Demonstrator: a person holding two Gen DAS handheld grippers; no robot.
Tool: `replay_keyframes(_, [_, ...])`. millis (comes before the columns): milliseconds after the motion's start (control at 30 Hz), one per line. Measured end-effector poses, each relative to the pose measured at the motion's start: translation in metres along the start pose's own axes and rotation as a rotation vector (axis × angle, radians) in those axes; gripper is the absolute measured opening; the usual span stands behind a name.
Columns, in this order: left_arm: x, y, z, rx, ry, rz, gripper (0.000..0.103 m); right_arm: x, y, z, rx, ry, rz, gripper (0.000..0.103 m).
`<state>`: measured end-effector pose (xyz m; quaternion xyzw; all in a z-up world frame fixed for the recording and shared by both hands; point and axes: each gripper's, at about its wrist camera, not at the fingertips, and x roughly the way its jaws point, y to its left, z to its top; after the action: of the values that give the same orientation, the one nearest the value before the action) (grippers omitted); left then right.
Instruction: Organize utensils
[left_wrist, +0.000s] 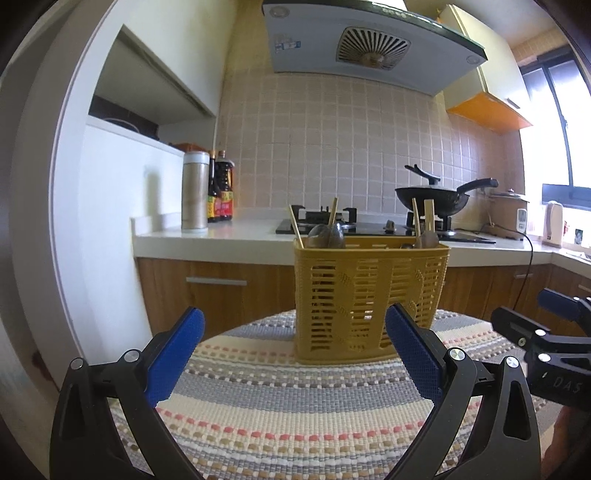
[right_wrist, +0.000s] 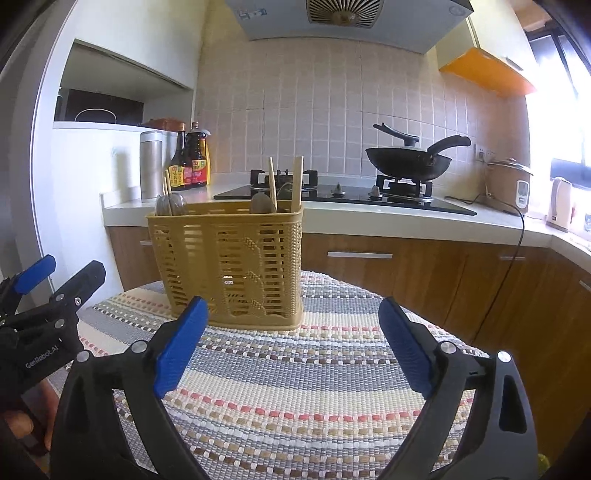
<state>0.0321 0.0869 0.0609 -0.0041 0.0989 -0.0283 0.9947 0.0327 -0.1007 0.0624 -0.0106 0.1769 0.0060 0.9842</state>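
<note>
Both grippers, left gripper (left_wrist: 293, 349) and right gripper (right_wrist: 291, 345), sit wide open and empty over the striped mat (left_wrist: 295, 417). The yellow basket (right_wrist: 229, 262) just ahead already holds spoons and chopsticks (right_wrist: 272, 184). Looks basically finished; next is just backing off.

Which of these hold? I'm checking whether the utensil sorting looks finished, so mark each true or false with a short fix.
1. The yellow basket stands upright on the striped mat. True.
2. The right claw grips a spoon. False: it is open and empty.
3. Chopsticks stick up out of the basket. True.
4. The left claw is shut. False: it stands open with nothing in it.
5. The wok sits on the mat. False: it is on the stove.
</note>
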Motion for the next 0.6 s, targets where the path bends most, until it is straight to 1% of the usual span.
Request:
replay_keyframes(67, [0.0022, 0.0006, -0.0009, 0.004, 0.012, 0.006, 0.095, -0.0016, -0.0004, -0.0003, 0.001, -0.004, -0.006, 0.092])
replay_keyframes(300, [0.0026, 0.0032, 0.001, -0.01, 0.014, 0.011, 0.095, -0.0004, -0.0016, 0.0001, 0.0, 0.004, -0.01, 0.092])
replay_keyframes(600, [-0.0001, 0.0102, 0.003, -0.031, 0.003, 0.028, 0.095, 0.0023, -0.0017, 0.0, 0.0, 0.013, -0.017, 0.095])
